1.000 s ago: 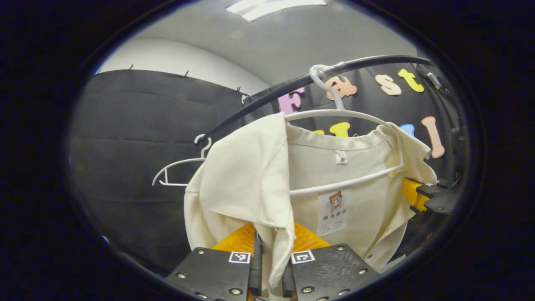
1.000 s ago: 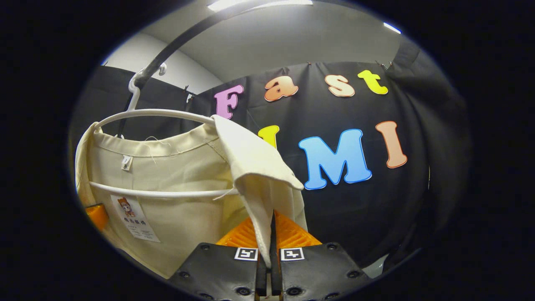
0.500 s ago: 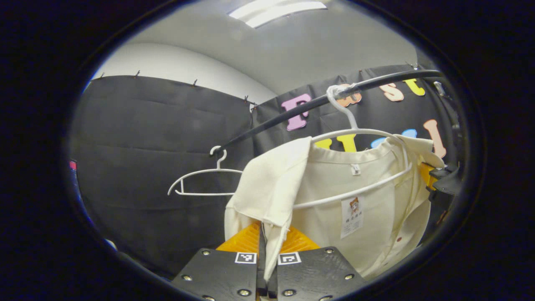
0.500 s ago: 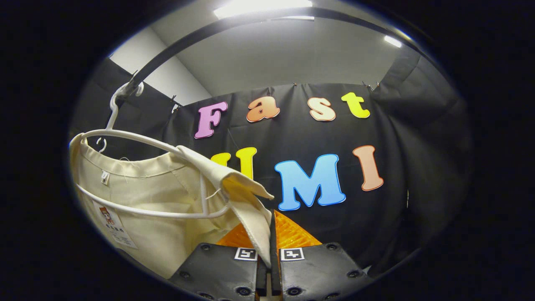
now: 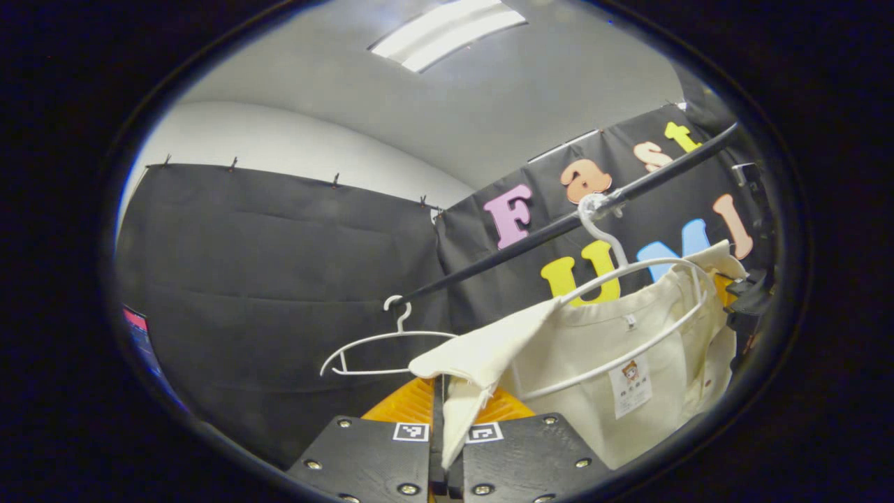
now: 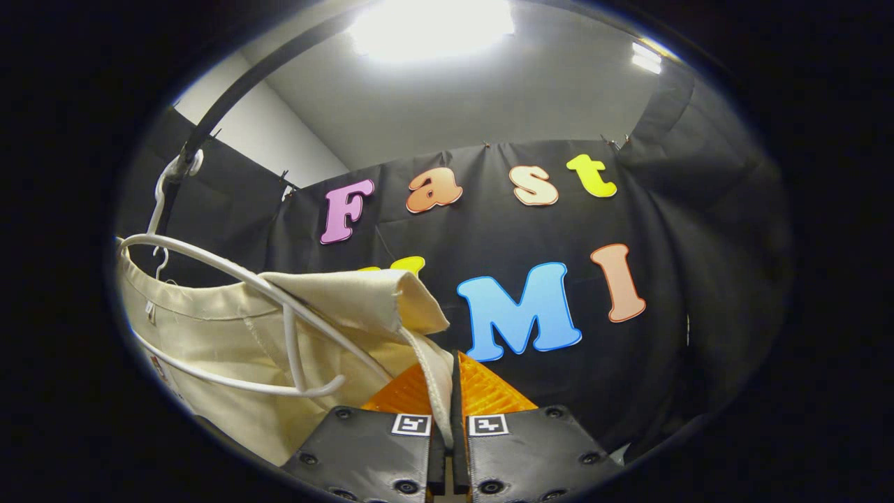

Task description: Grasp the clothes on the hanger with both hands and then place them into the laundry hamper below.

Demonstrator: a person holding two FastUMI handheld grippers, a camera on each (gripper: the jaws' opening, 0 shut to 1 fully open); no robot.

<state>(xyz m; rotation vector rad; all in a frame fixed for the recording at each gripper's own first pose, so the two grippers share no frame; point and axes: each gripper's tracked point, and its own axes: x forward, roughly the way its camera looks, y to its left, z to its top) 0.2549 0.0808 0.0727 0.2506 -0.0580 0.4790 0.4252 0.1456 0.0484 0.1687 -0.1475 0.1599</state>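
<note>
Both grippers pinch the cream shirt at its shoulders.

In the left gripper view, our left gripper (image 5: 445, 436) clamps a fold of the shirt (image 5: 594, 356) at bottom centre — the shirt hangs lower right on a white hanger (image 5: 628, 279) hooked to a black rail (image 5: 531, 241); a bare hanger (image 5: 380, 346) sits left. In the right gripper view, our right gripper (image 6: 450, 426) grips the shirt (image 6: 230, 349) — lower left, hanger (image 6: 279, 307) exposed.

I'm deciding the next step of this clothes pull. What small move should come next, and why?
Probably keep drawing both grippers down and apart. The left gripper and right gripper are each shut on a shoulder of the cream shirt, both shoulders look pulled off the hanger ends, yet its lower bar crosses the shirt's neck opening, so the shirt may not be free.
</note>
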